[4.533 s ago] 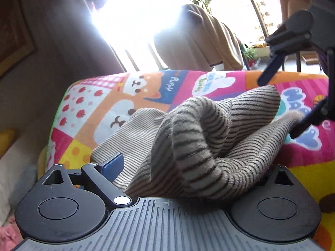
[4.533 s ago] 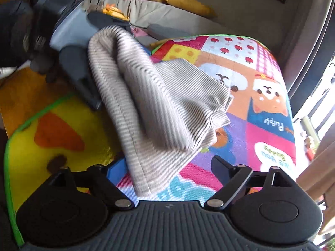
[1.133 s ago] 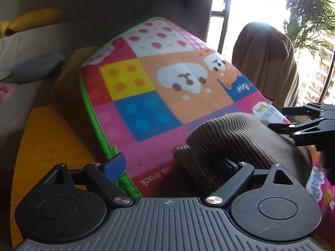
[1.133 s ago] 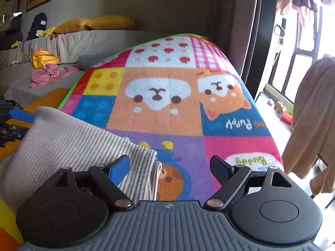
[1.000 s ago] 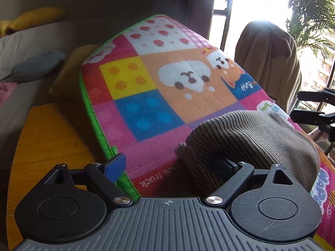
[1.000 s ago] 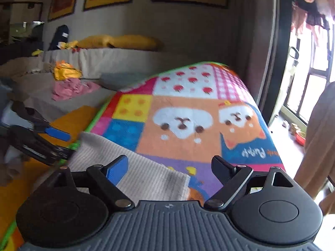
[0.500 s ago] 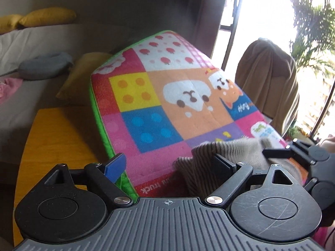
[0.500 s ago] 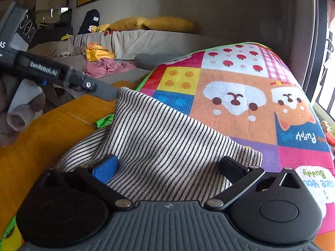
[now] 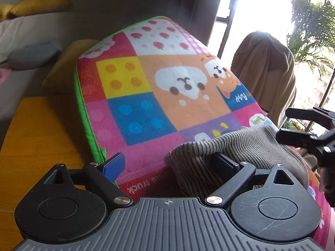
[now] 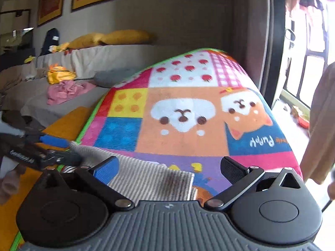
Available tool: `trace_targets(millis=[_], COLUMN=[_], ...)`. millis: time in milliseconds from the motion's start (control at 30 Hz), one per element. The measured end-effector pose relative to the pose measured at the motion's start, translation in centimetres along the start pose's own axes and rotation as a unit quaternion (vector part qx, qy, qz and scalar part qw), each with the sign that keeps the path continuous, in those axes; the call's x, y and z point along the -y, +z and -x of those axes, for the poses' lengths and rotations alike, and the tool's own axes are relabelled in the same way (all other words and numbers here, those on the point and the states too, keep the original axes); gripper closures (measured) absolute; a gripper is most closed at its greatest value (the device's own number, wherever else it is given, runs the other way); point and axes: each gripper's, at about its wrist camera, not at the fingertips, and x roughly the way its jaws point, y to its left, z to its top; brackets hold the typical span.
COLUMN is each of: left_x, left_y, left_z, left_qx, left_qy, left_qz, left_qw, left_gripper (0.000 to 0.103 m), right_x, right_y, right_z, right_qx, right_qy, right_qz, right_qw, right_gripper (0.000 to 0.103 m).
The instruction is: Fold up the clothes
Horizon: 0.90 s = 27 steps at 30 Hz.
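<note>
1. The striped garment (image 10: 146, 179) lay bunched on the near part of the cartoon play mat (image 10: 182, 140).
2. My left gripper (image 9: 169, 163) had its fingers spread, the right one against the fabric.
3. My right gripper (image 10: 169, 167) was spread wide over the garment's edge.

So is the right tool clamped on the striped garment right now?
No: in the right wrist view the right tool stands wide open, its fingers apart above the striped garment lying on the colourful mat.
</note>
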Motion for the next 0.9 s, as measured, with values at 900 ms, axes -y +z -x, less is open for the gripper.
trace_targets(millis=[900], left_x=[-1.2], left_y=[-0.7], left_z=[-0.6], left_qx=[-0.013], left_qy=[0.023], left_qz=[0.011], left_qw=[0.9996], left_gripper=[0.006], right_x=[-3.8], right_y=[-3.1], right_z=[1.2], right_qx=[-0.072], right_qy=[0.13], right_qz=[0.06], right_qw=[0.987], right_gripper=[0.0])
